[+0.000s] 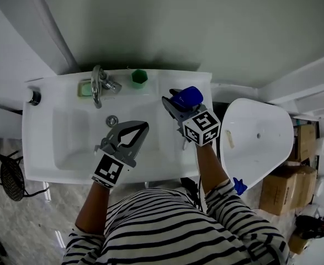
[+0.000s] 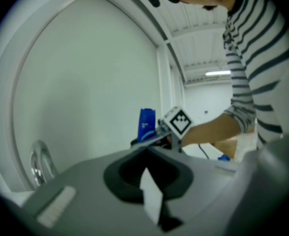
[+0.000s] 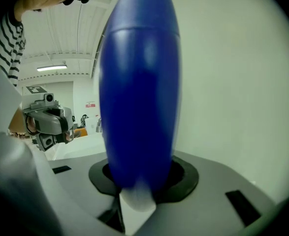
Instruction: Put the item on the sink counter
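A blue bottle (image 1: 187,97) is gripped in my right gripper (image 1: 175,105), held above the right side of the white sink (image 1: 40,142). In the right gripper view the blue bottle (image 3: 139,87) stands upright between the jaws and fills the middle of the frame. My left gripper (image 1: 142,127) hangs over the sink basin with its jaws shut and nothing in them. From the left gripper view the blue bottle (image 2: 146,124) and the right gripper's marker cube (image 2: 177,121) show ahead.
A chrome tap (image 1: 98,84) stands at the back of the sink, with a green soap bar (image 1: 85,88) to its left and a green cup (image 1: 139,77) to its right. A white toilet (image 1: 255,142) sits right of the sink. Cardboard boxes (image 1: 286,184) stand at far right.
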